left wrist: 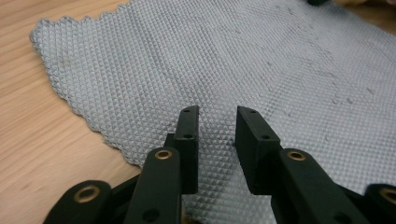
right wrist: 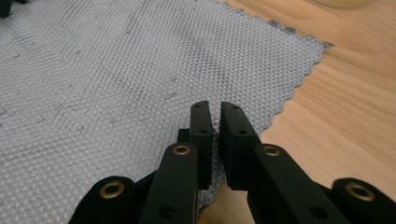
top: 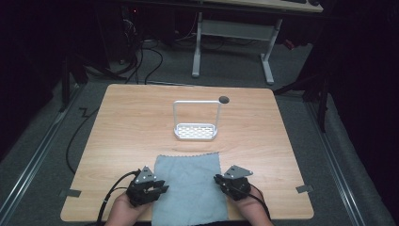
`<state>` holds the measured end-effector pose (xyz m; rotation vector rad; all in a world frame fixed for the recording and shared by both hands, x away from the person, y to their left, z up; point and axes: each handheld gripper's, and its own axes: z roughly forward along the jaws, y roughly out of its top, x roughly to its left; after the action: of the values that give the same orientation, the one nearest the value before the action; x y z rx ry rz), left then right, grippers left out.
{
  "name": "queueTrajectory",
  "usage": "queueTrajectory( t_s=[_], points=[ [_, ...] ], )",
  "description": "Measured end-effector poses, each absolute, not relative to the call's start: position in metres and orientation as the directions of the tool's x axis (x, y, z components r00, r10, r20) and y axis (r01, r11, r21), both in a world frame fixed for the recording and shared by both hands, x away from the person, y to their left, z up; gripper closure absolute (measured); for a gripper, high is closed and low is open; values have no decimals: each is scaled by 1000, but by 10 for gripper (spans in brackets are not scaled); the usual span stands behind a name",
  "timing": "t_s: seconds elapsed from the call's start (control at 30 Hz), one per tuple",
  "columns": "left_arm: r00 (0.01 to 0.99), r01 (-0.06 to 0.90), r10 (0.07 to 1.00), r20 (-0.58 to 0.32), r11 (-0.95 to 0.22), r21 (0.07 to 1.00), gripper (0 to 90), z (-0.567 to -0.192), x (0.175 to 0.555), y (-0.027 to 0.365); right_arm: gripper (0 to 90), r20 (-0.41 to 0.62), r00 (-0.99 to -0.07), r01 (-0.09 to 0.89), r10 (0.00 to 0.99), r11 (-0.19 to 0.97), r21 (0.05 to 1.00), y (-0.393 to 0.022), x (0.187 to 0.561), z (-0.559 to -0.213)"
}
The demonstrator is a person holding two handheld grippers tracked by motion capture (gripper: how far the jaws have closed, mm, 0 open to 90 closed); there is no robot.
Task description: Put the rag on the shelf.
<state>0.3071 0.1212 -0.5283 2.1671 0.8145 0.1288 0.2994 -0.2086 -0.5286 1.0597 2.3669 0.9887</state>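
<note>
A grey waffle-weave cloth [top: 190,188] lies flat on the near middle of the wooden table [top: 122,127], its near edge reaching the table's front edge and its pinked far edge stopping short of the white wire rack [top: 196,123] that stands farther back. The cloth's longer side seems to run from the person toward the rack, with the zigzag edge pointing away. The left gripper [left wrist: 215,122] sits over the cloth's left margin, jaws set a modest gap apart with nothing between them. The right gripper [right wrist: 215,116] hangs over the right margin, jaws drawn narrow with only a thin slit left; whether fabric is pinched there I cannot tell. One gripper at each side edge suggests a readiness to lift or fold the cloth evenly.
</note>
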Motion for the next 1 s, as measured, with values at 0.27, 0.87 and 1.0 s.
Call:
queueTrajectory(
  t_s=[0.27,0.87,1.0],
  points=[
    [811,500,554,-190,-485,718,696,-527,314,105,813,-30,-600,538,799,431,725,-234,279,-528],
    [610,620,760,-225,-281,733,639,-530,390,114,686,-9,-567,517,823,365,774,-246,277,-523],
    [598,628,768,-231,-269,731,668,-532,391,111,679,-8,-570,515,821,365,775,-246,279,-523]
  ],
)
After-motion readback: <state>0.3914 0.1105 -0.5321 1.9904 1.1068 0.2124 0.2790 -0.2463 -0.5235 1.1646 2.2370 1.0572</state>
